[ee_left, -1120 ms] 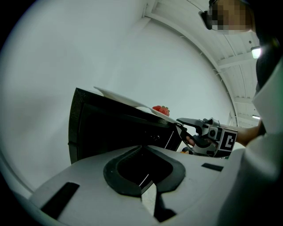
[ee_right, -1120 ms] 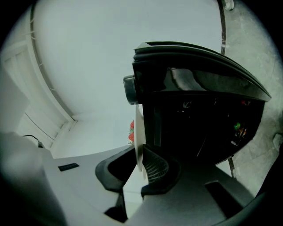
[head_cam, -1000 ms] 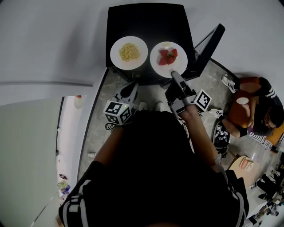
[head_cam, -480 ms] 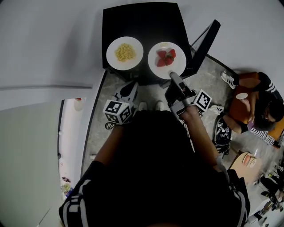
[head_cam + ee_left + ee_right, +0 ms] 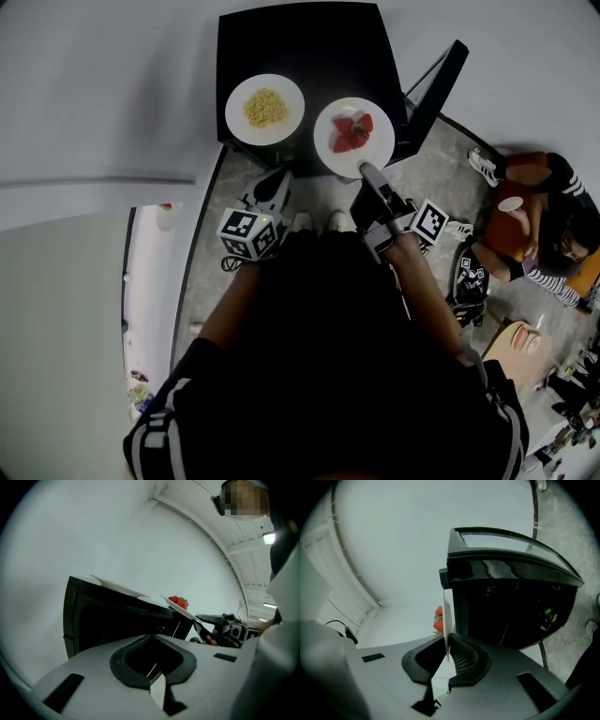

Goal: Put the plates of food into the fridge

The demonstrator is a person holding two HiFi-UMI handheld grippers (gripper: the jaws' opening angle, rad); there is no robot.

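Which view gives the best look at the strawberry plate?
The head view: it shows the strawberry plate from above, nearly whole, with the strawberries on it. The left gripper view catches it edge-on. The right gripper view shows mainly its rim, between the jaws of the right gripper, which have just been closing on it.

On top of the fridge [image 5: 309, 42], the plate of noodles [image 5: 240, 120] lies left of the plate of strawberries [image 5: 330, 152].
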